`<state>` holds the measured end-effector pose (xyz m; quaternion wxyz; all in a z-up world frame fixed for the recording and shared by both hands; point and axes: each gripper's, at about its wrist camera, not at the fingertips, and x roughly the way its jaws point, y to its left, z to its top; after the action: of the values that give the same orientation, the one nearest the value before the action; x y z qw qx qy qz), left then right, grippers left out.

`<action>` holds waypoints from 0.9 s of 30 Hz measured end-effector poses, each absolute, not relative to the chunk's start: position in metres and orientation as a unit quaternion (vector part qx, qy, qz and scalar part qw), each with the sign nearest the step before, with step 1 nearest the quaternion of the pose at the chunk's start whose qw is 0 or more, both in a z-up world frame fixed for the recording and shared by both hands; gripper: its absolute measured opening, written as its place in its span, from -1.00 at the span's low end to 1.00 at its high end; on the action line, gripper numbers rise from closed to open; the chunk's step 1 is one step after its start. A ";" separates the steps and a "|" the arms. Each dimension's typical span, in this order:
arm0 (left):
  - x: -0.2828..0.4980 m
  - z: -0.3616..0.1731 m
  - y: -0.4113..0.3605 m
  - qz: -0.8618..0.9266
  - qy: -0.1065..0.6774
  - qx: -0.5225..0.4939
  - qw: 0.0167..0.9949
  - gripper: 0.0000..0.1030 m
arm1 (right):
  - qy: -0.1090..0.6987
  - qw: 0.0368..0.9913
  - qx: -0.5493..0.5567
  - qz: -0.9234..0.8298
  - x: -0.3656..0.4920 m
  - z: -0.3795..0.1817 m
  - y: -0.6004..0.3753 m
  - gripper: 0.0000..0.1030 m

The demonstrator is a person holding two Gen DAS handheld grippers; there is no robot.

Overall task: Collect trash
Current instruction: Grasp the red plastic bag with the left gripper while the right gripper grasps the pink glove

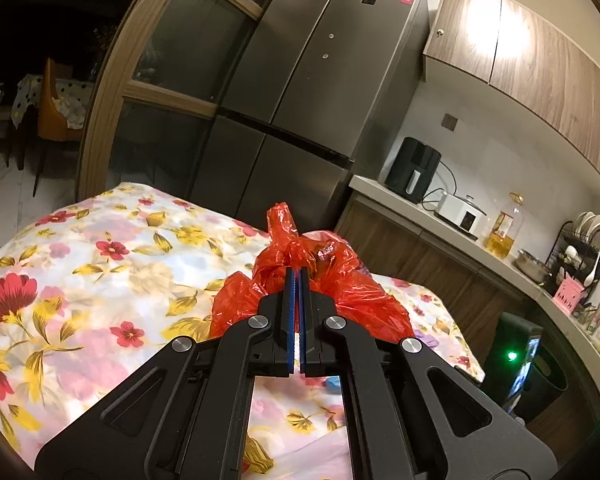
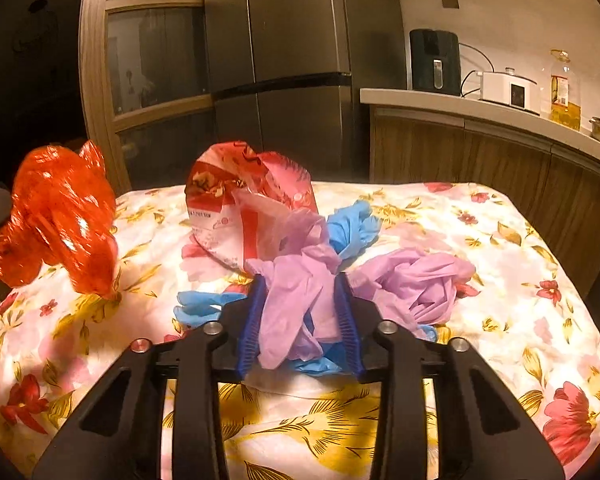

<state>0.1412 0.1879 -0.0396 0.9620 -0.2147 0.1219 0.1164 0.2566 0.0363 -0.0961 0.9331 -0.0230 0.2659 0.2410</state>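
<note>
My left gripper [image 1: 299, 276] is shut on a crumpled red plastic bag [image 1: 340, 292] and holds it over the flowered tablecloth [image 1: 100, 264]. The same bag shows at the left of the right wrist view [image 2: 60, 216], blurred, just above the cloth. My right gripper [image 2: 301, 284] has its jaws around a purple glove [image 2: 296, 304], with a blue glove [image 2: 316, 364] under it. More trash lies ahead of it: a second purple glove [image 2: 416, 284], a blue glove [image 2: 352, 228], another blue glove [image 2: 204, 304] and a red and white packet [image 2: 236, 208].
A grey fridge [image 1: 308, 80] and a glass door [image 1: 172, 80] stand behind the table. A counter [image 1: 460, 232] at the right holds an air fryer [image 1: 414, 170], a white cooker [image 1: 460, 210], an oil bottle [image 1: 504, 226] and a dish rack [image 1: 584, 248].
</note>
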 end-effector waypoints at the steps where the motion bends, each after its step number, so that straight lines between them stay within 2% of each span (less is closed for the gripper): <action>1: 0.141 -0.040 0.188 0.116 0.122 -0.215 0.962 -1.00 | 0.267 0.933 -0.023 0.241 0.257 -0.096 0.037 -0.62; 5: 0.139 -0.038 0.187 0.117 0.120 -0.214 0.962 -1.00 | 0.263 0.933 -0.020 0.246 0.255 -0.094 0.034 -0.85; 8: 0.137 -0.036 0.186 0.116 0.118 -0.213 0.963 -1.00 | 0.247 0.936 -0.020 0.249 0.247 -0.086 0.029 -0.91; 27: 0.131 -0.016 0.136 0.075 0.112 -0.186 0.973 -1.00 | 0.149 0.963 0.030 0.223 0.189 -0.015 -0.062 -0.93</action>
<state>0.1312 0.1358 -0.0159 0.9732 -0.1861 0.1118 0.0755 0.1888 -0.0623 -0.0148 0.9628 0.0301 0.1495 0.2231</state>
